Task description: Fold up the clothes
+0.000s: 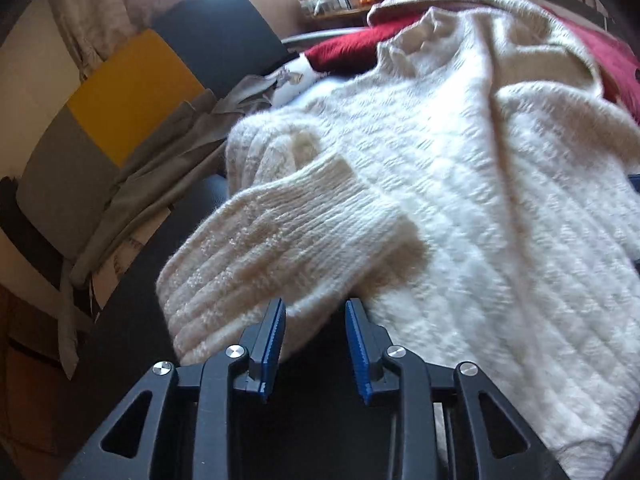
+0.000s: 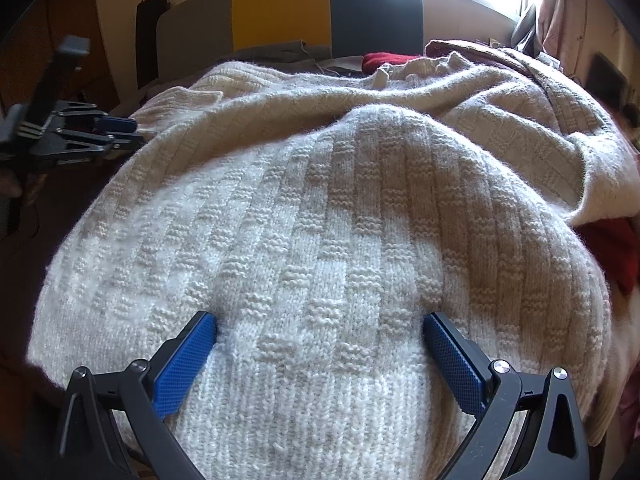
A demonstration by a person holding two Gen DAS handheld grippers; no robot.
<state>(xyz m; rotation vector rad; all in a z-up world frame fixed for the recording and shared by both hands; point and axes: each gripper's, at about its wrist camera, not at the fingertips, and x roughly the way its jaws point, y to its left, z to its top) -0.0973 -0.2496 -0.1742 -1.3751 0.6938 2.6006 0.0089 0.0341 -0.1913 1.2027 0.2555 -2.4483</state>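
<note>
Sweater (image 2: 320, 216), cream knit, lies flat on a dark surface, long axis running from the ribbed hem (image 2: 320, 412) at 6 o'clock in the right wrist view up to the collar (image 2: 416, 66) at 12. One sleeve (image 1: 280, 248) is folded across the body, cuff pointing toward 7 o'clock in the left wrist view. Right gripper (image 2: 320, 328) is spread wide, both blue pads pressed down on the knit just above the hem, nothing pinched between them. Left gripper (image 1: 316, 316) is narrowly parted at the sleeve's edge, pads just beside the cuff, gripping nothing. Red garment (image 1: 348, 50) peeks out beyond the collar. Grey, yellow and dark chair back (image 2: 288, 16) stands at 12.
</note>
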